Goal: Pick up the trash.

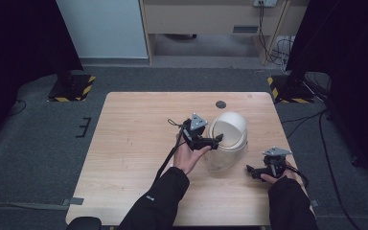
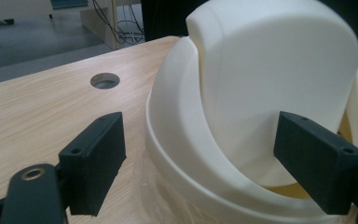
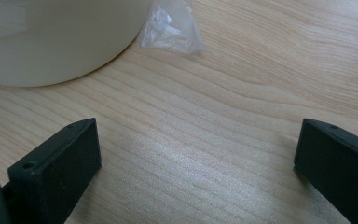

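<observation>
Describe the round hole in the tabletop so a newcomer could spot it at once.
Start from the wooden table and look toward its far edge, away from the person. Just behind the cream swing-lid bin sits a small dark round hole cut into the wood. It is flat and sunk into the surface, unlike the tall pale bin.
</observation>
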Available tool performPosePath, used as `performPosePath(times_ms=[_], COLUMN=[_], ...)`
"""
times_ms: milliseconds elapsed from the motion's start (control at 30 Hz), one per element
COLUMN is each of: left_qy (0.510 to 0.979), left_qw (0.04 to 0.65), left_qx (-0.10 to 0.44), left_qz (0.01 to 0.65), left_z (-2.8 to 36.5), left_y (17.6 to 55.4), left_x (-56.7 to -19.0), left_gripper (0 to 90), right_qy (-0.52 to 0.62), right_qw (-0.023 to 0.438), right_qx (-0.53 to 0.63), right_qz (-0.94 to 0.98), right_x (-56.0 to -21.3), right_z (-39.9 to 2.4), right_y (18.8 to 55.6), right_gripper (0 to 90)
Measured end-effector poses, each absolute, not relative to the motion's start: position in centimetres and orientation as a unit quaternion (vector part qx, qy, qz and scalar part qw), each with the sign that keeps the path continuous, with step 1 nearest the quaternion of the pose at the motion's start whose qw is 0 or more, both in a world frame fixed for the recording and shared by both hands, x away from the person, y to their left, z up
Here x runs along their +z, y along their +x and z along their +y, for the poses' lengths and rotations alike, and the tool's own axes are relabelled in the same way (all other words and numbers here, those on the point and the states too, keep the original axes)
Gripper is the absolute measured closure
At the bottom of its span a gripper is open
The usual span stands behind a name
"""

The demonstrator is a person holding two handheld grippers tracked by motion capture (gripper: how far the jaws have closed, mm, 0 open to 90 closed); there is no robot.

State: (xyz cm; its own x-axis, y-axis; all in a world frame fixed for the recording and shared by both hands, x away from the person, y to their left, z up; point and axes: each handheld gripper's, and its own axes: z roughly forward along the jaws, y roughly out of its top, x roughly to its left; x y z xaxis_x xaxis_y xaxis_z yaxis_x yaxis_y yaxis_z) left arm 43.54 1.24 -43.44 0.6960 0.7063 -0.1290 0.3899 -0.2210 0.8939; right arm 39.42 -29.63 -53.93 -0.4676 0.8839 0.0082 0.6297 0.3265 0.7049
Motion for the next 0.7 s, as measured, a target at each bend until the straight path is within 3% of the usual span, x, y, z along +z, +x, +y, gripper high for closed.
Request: performPosePath(times_ms=[700], left_qy=[0.792], left_qw=[0.48], left_qx=[0.153], left_qz=[0.344], left_z=[0.1], left_y=[44.4], left_x=[-43.7], left_gripper=[15.5], right_qy=[0.479], right_qw=[0.193], right_qx=[0.329], right_qz=[0.791], right_x=[-53.9], right_z=[-29.6], right_y=[39.4], right_gripper=[0.7])
